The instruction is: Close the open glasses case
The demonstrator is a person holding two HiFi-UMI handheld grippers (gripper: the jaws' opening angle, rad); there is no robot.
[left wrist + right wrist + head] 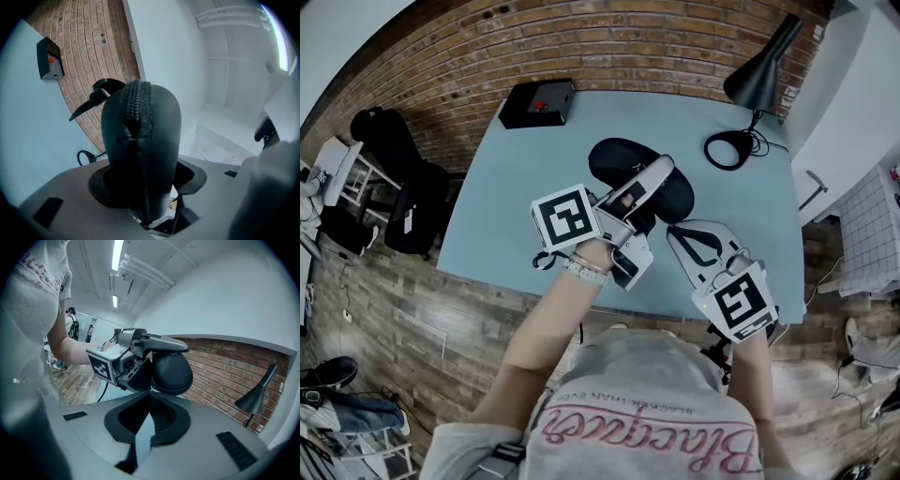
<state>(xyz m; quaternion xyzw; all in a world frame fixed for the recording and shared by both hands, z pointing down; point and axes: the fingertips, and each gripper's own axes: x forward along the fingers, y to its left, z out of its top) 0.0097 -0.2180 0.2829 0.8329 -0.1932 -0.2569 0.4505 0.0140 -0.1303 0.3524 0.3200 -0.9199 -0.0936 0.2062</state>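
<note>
Item: black zip glasses case (619, 159), hard-shelled and rounded, held up over the middle of a pale blue surface (525, 187). We record the left gripper (649, 192) as the holder. In the left gripper view its grey fingers (61, 201) are clamped on the case from either side, and the case stands between them end-on, filling the centre of the view. A line of zip teeth (137, 105) runs up the end that faces this camera, with the two rows lying together. We cannot tell how far round the zip is drawn. The right gripper (150, 392) comes in from the person's right. Its fingers (201, 441) are pressed together, and their tips meet at the lower edge of the case. We cannot tell whether they pinch the zip pull there. Each gripper bears a white cube with black square markers: the left one (567, 217) sits above the wrist, the right one (741, 305) is near the front edge of the surface. Also on the surface are a black box with a red button (537, 103) at the far left corner and a black desk lamp (764, 70) at the far right, its round base and cable beside it. A brick wall (581, 37) stands behind the surface, and a wood-plank floor (384, 309) lies around it.
</note>
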